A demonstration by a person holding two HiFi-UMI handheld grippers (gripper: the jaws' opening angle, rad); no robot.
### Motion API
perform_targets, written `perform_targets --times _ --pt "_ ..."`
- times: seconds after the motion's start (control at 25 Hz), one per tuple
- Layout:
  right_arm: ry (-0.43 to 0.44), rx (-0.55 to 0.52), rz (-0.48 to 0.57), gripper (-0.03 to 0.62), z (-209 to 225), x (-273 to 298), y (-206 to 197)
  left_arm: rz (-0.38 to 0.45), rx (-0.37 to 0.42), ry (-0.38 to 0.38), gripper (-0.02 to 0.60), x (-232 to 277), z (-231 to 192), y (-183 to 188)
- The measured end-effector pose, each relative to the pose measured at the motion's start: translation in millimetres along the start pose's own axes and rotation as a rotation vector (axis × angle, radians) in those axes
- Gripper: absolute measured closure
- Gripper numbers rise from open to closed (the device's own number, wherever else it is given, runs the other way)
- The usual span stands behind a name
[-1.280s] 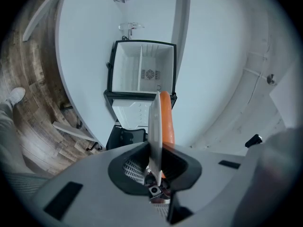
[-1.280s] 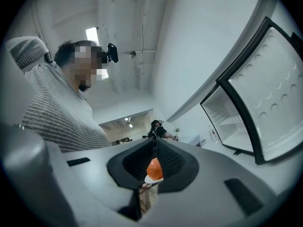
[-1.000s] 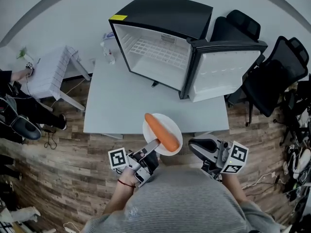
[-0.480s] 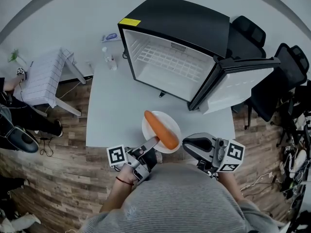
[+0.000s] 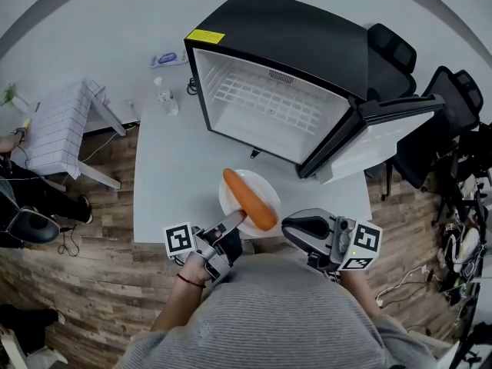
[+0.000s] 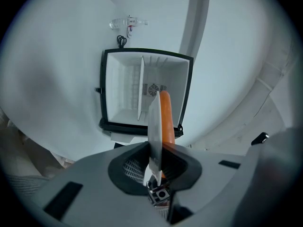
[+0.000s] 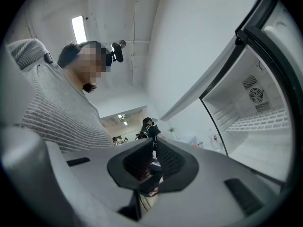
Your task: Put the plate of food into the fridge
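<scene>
A white plate (image 5: 230, 194) with a long orange carrot (image 5: 250, 199) on it hangs just above the near edge of the grey table (image 5: 173, 171). My left gripper (image 5: 234, 221) is shut on the plate's near rim. In the left gripper view the plate (image 6: 155, 126) shows edge-on between the jaws of the left gripper (image 6: 156, 162), with the carrot (image 6: 165, 117) to its right. The black fridge (image 5: 269, 106) stands open behind, its door (image 5: 384, 141) swung out to the right and its white inside (image 6: 123, 93) bare. My right gripper (image 5: 296, 229) is shut and holds nothing, to the right of the plate.
Small bottles (image 5: 163, 98) stand at the table's back left corner. A white rack (image 5: 54, 133) leans at the left, and black office chairs (image 5: 453, 106) stand at the right. The open door shows at the right of the right gripper view, by the fridge's wire shelf (image 7: 258, 122).
The fridge and table now look closer and shifted left in the head view. The plate stays in the left gripper's hold; the right gripper has drifted left toward it.
</scene>
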State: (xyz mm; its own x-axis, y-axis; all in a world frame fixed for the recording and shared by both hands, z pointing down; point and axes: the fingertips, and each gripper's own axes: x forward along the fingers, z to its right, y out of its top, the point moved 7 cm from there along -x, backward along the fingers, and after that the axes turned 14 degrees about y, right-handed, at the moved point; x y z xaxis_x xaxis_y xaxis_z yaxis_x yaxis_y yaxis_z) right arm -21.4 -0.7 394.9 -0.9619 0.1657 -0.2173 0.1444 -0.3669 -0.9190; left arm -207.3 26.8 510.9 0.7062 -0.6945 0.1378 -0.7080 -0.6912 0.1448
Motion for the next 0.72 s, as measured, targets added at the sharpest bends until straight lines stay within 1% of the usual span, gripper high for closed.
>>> perform_targets --times 0.2,0.44,0.72 --pt "-0.006 0.012 -0.008 0.576 2 -2 2 -0.006 -0.011 0.007 0.528 7 1 6" --pt "-0.023 0.022 -0.003 0.576 6 -18 10 -0.013 -0.022 0.016 0.528 21 7 4" --pt "-0.005 0.028 0.003 0.576 16 -31 22 -0.015 -0.013 0.031 0.528 39 17 5"
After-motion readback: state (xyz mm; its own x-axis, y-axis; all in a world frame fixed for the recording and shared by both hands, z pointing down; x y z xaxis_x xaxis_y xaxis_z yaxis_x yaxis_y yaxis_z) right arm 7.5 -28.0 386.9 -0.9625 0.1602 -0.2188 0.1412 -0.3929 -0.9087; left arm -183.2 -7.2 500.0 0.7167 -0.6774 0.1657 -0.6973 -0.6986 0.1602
